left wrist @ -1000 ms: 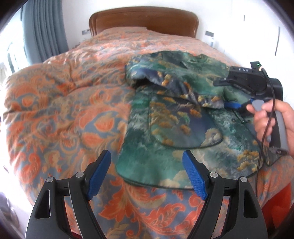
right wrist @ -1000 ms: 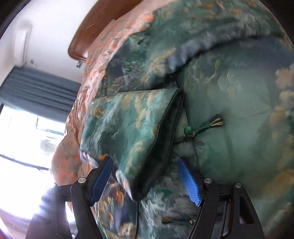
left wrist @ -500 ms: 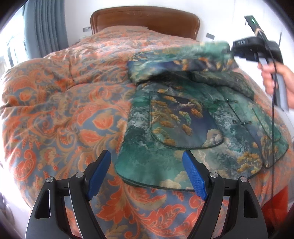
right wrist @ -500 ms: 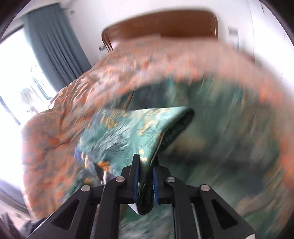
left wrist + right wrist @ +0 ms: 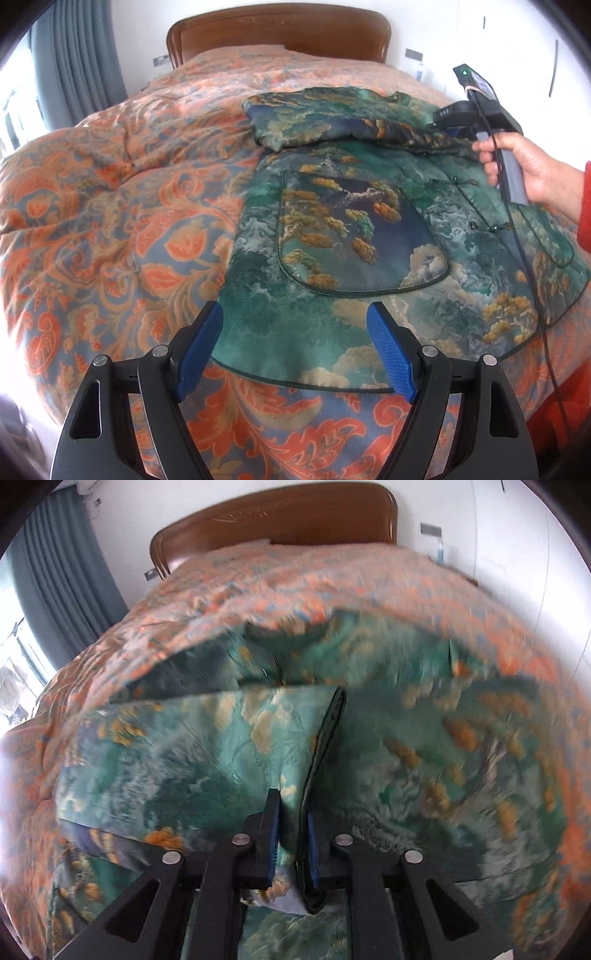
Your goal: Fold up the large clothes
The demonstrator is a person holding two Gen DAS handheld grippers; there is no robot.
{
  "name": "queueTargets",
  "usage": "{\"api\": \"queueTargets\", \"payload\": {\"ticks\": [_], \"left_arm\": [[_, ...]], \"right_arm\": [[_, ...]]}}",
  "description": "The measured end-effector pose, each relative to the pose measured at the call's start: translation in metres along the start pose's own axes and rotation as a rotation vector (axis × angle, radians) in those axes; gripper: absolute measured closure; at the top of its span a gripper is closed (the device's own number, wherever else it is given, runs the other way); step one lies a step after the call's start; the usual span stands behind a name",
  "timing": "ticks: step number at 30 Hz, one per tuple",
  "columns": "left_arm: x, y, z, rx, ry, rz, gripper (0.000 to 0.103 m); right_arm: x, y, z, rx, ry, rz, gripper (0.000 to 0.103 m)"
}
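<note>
A green brocade jacket with gold and blue patterns lies front up on the bed, its hem nearest me. My left gripper is open and empty, hovering just above the hem. My right gripper is shut on the dark-trimmed cuff of the jacket's sleeve. In the left wrist view the right gripper holds that sleeve stretched across the jacket's upper chest, low over the cloth.
The bed is covered by an orange and blue floral quilt. A wooden headboard stands at the far end. Grey curtains hang at the left. A white wall with sockets lies to the right.
My right gripper closed on the sleeve cuff, lifted it, and carried it right across the jacket, then lowered it onto the chest. My left gripper stayed still and open.
</note>
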State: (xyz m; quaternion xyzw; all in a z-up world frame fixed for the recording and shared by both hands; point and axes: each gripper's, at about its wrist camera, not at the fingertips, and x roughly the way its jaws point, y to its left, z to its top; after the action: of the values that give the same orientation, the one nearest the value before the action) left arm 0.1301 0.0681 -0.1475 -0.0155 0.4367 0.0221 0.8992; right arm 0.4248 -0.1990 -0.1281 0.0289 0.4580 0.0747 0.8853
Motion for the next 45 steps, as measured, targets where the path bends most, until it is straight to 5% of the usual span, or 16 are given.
{"api": "queueTargets", "payload": {"ticks": [6,11,15,18,22,26,29,32,36,42,45], "left_arm": [[0.002,-0.007,-0.001,0.022,0.005,-0.001,0.021],[0.001,-0.008,0.001,0.017,0.006,-0.006,0.021],[0.005,-0.005,0.014,-0.001,0.024,-0.024,0.021],[0.008,0.0,0.041,0.006,0.025,-0.026,0.021],[0.015,0.01,0.099,-0.004,-0.006,-0.062,0.017],[0.044,-0.002,0.167,0.055,-0.076,-0.079,0.012],[0.092,-0.018,0.209,0.095,-0.087,-0.089,0.017],[0.146,-0.024,0.226,0.092,-0.01,-0.083,0.021],[0.225,-0.011,0.219,-0.008,0.225,-0.104,0.024],[0.215,-0.02,0.227,0.05,0.233,-0.07,0.023],[0.19,-0.015,0.252,0.024,0.165,-0.139,0.024]], "right_arm": [[-0.008,-0.019,0.0,0.041,0.019,0.043,0.057],[-0.059,-0.013,-0.004,-0.049,-0.11,0.017,0.057],[-0.072,0.019,-0.02,-0.2,-0.135,0.145,0.057],[-0.049,0.036,-0.028,-0.264,-0.092,0.102,0.057],[-0.003,0.023,-0.036,-0.163,0.032,0.044,0.058],[-0.002,0.02,-0.041,-0.109,0.01,0.039,0.057],[-0.005,0.023,-0.044,-0.102,0.005,0.021,0.057],[-0.01,0.025,-0.045,-0.109,0.003,0.009,0.057],[-0.007,0.024,-0.042,-0.097,0.009,0.022,0.057],[-0.001,0.025,-0.043,-0.117,0.025,0.032,0.057],[0.0,0.023,-0.042,-0.114,0.023,0.039,0.057]]}}
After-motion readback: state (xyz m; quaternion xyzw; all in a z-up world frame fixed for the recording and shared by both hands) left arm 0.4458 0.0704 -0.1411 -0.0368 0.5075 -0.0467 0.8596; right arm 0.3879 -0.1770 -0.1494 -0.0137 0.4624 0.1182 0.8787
